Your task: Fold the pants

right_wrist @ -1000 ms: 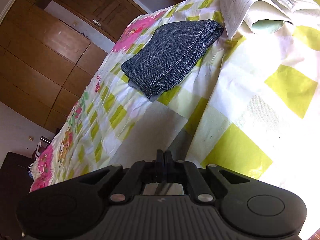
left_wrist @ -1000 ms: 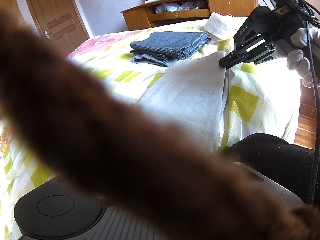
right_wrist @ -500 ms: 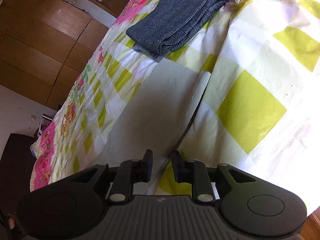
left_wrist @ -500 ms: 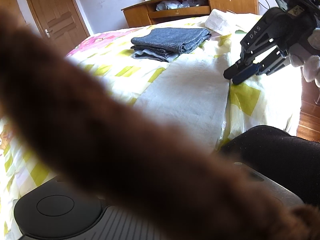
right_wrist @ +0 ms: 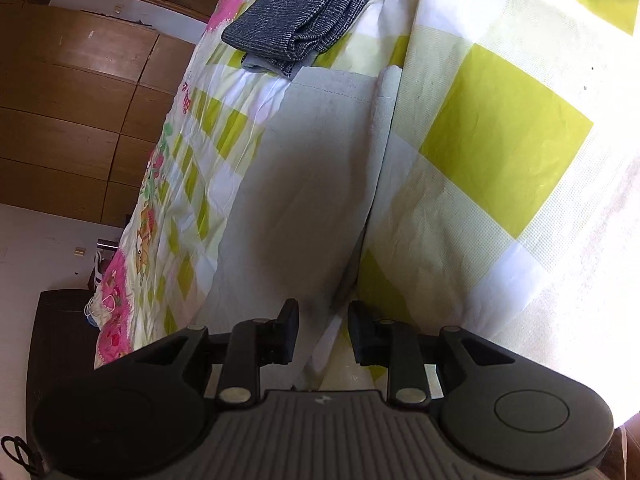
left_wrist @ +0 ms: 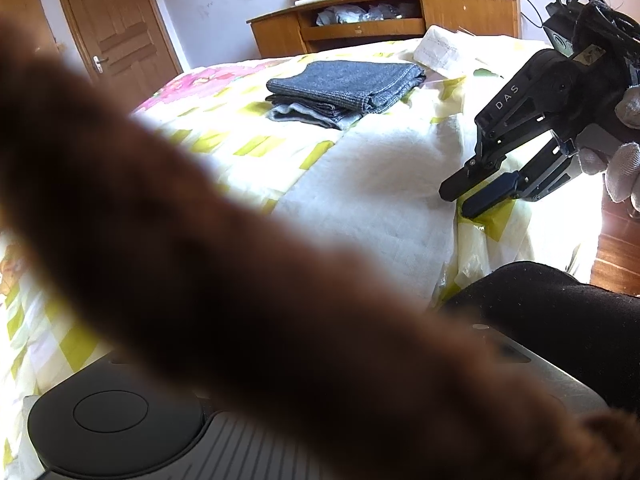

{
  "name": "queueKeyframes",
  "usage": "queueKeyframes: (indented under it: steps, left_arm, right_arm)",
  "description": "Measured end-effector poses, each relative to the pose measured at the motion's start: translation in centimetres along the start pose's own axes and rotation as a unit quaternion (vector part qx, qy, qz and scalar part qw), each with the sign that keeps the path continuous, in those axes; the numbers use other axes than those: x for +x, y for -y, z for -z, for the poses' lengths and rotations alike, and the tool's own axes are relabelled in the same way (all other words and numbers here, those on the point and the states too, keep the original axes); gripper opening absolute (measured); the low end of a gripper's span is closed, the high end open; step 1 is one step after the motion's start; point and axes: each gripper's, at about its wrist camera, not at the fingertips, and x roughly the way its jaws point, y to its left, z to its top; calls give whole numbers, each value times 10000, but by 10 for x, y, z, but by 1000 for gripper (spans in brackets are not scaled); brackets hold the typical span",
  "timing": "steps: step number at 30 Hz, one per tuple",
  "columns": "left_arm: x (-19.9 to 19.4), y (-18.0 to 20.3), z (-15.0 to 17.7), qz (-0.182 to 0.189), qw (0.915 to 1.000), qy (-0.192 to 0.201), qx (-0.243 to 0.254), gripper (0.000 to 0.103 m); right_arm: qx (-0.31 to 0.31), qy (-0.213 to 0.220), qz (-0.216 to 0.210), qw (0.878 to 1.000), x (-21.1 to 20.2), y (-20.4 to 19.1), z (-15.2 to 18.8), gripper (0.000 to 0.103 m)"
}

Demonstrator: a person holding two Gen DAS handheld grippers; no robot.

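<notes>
A pale, off-white pair of pants (left_wrist: 372, 192) lies flat on the bed, its long edge (right_wrist: 384, 152) running along the yellow-check sheet (right_wrist: 504, 140). My right gripper (right_wrist: 322, 311) stands open just above the near end of that edge, with nothing between its fingers. In the left wrist view the right gripper (left_wrist: 468, 200) hovers at the cloth's right side. A blurred brown mass (left_wrist: 240, 280) close to the lens covers most of the left wrist view and hides my left gripper's fingers. Only the left gripper's housing (left_wrist: 112, 416) shows.
A folded dark denim stack (left_wrist: 344, 84) sits further up the bed, with papers (left_wrist: 440, 48) beyond it. A wooden cabinet (left_wrist: 384, 20) and a door (left_wrist: 116, 40) stand behind. A gloved hand (left_wrist: 624, 168) holds the right gripper; a dark-clothed leg (left_wrist: 560, 300) is at the bed's corner.
My right gripper was shut at the pale pants' far edge, then opened and drew back toward the near end of the bed. The brown blur still blocks the left view.
</notes>
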Motion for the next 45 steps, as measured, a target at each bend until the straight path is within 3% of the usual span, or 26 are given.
queueKeyframes:
  steps: [4,7,10,13,14,19,21,22,25,29,30,33,35,39,43,45]
  left_arm:
    - [-1,1,-2,-46,10000,12,13,54]
    - [-2,2,-1,-56,10000,11,0,54]
    - [0,1,-2,-55,10000,-17,-10,54]
    - [3,1,-4,-67,10000,-27,28,54]
    - [3,1,-5,-70,10000,-31,33,54]
    - [5,2,-7,-95,9999,-65,47,54]
    - [8,2,-7,-114,9999,-101,24,54]
    - [9,1,-7,-119,9999,-112,0,54]
    - [13,2,-11,-141,9998,-110,-27,54]
    - [21,9,-23,-79,9999,102,46,59]
    - [26,12,-25,-48,9999,128,63,61]
    - [41,14,-23,202,9997,-53,-126,61]
    - [41,9,-18,273,9988,-85,-393,61]
    - [22,-3,-3,-42,9990,-121,-431,61]
    - [-4,-20,10,-277,9976,38,-628,61]
    - [-15,-25,14,-489,9963,258,-665,61]
  right_arm:
    - [66,123,-52,9999,16,-1,0,41]
    - [299,397,-404,9979,12,6,3,41]
    - [469,848,-787,9922,4,13,4,41]
    - [-27,1491,-833,9853,2,6,1,41]
    - [-81,1499,-711,9861,7,5,-1,41]
    - [-134,1262,-970,9872,30,2,-14,41]
    - [-22,1342,-1086,9850,36,3,-19,37]
    - [80,1428,-1050,9841,36,3,-21,21]
    - [294,1734,-1276,9761,20,4,-34,21]
    - [-230,2816,-882,9552,-31,-5,-51,21]
    - [-276,2863,-686,9553,-36,-2,-56,22]
    - [-128,2241,-62,9745,-29,13,-66,24]
    - [-288,2147,115,9762,-32,19,-60,25]
    - [-652,2419,486,9669,-60,12,-44,32]
    - [-1455,2841,1322,9384,-82,-16,-17,35]
    - [-1894,2671,954,9401,-83,-43,-3,35]
